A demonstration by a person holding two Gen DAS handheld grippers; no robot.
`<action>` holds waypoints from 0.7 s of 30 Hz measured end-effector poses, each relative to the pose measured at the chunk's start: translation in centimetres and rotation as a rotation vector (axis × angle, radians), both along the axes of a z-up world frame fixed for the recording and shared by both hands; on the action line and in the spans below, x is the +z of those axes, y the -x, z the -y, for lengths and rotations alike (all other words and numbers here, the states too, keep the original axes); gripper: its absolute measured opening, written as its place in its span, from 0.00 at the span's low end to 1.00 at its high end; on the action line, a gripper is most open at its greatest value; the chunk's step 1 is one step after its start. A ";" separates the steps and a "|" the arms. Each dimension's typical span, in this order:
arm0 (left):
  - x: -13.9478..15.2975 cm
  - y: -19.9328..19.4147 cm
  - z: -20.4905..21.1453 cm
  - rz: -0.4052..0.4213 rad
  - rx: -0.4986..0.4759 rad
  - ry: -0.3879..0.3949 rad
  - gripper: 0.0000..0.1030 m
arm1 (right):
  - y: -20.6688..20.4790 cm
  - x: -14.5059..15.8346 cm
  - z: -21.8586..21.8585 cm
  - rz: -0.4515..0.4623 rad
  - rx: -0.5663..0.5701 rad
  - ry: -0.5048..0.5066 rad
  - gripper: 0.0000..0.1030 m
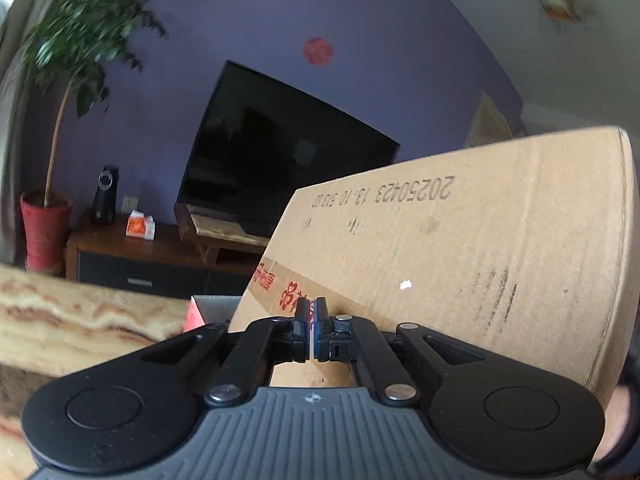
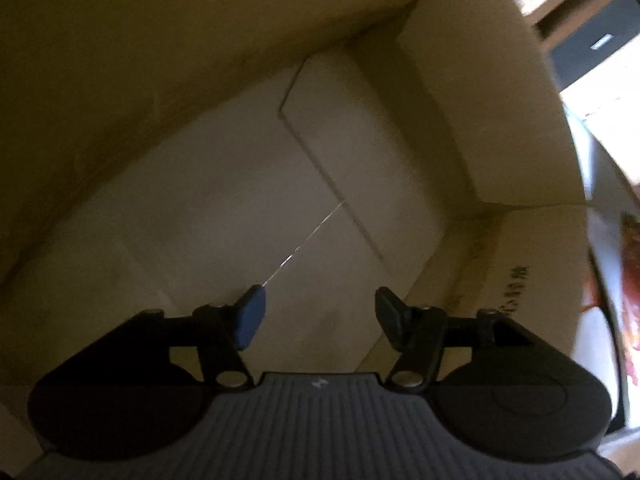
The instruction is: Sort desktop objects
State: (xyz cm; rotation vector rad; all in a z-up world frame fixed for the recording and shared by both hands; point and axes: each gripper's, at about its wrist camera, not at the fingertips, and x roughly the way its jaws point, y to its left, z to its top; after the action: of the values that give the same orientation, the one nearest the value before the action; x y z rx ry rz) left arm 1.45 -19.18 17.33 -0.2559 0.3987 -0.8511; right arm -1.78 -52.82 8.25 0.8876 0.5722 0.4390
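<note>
Purple-walled room (image 1: 168, 92) with dark television (image 1: 280, 156), wooden cabinet (image 1: 132, 248), potted plant (image 1: 60, 80); marbled tabletop (image 1: 80, 320) at left. Cardboard box (image 1: 460, 248) on the table, bare inside (image 2: 248, 208). Left gripper (image 1: 311, 312) pinched together, empty, just beside the box wall. Right gripper (image 2: 320, 312) spread wide inside the box, empty.

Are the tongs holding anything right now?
No. The left tongs are shut on nothing beside the cardboard box; the right tongs are open inside it.

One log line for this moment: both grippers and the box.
left gripper: jaws shut, nothing visibly held, beside cardboard box outer wall | right gripper: jaws open, empty, inside box above bare floor
</note>
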 end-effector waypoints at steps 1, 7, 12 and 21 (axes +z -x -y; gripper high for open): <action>-0.1 -0.2 0.0 -0.016 0.003 0.012 0.00 | 0.0 0.2 -0.2 -0.004 -0.003 0.011 0.62; -1.4 -0.5 -1.1 -0.093 0.015 0.036 0.04 | 0.0 1.1 -0.7 -0.054 -0.039 0.092 0.62; -2.5 -0.7 -2.2 -0.154 0.023 0.052 0.04 | 2.1 2.0 0.6 -0.094 -0.173 0.132 0.62; -7.4 -1.6 -6.7 -0.363 0.153 0.075 0.04 | 9.2 6.3 4.0 -0.026 -0.546 0.379 0.04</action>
State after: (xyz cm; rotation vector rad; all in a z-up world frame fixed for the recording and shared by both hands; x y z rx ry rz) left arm 3.00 -12.46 9.95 -0.5079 0.6776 -0.6692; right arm -11.01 -56.85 14.55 0.6479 0.3951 -0.1734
